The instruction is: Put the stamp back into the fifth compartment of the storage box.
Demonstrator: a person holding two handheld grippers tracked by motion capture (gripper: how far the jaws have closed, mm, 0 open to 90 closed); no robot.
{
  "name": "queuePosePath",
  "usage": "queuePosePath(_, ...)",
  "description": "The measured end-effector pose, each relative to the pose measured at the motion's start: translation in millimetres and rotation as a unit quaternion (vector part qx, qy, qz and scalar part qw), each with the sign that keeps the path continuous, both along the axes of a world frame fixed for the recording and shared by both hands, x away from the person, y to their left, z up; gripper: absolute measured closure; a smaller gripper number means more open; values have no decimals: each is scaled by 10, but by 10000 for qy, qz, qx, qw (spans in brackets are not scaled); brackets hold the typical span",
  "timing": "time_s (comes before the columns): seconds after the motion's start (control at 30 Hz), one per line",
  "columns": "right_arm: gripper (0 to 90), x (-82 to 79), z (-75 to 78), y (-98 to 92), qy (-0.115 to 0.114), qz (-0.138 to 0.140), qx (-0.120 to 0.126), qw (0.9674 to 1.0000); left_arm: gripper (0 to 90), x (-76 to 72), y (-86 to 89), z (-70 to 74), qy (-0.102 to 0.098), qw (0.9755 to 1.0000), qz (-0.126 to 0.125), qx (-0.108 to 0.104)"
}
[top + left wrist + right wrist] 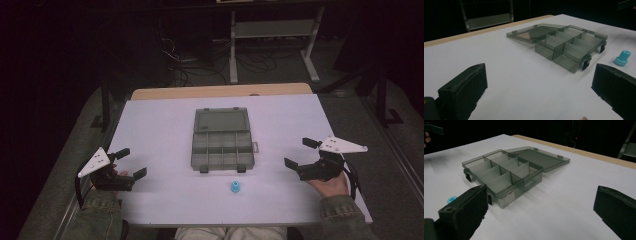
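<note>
Both grippers, left gripper (131,162) & right gripper (298,153), gape wide, holding nothing. Blue cap (235,187) sits just before the open organizer box (221,139); it's small, prob tips if I pinch off-centre.

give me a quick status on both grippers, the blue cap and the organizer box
Left gripper open, empty. Right gripper open, empty. Blue cap upright on the table, just in front of the open compartment box; lid flat behind. Nothing between grippers and cap.

The white table (150,200) bears an open compartment box (221,145) and blue cap (235,187).
</note>
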State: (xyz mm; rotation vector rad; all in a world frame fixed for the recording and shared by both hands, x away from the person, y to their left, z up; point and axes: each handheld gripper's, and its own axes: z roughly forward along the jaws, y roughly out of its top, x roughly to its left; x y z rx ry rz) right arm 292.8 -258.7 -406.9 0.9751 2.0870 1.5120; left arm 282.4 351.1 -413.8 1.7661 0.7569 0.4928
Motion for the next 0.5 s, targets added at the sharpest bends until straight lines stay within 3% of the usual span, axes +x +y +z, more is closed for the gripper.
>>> queuePosePath(0.5, 0, -11, -24, 46, 100, 32, -90, 9999, 0, 2, -15, -8, 66, 9999, 23, 97)
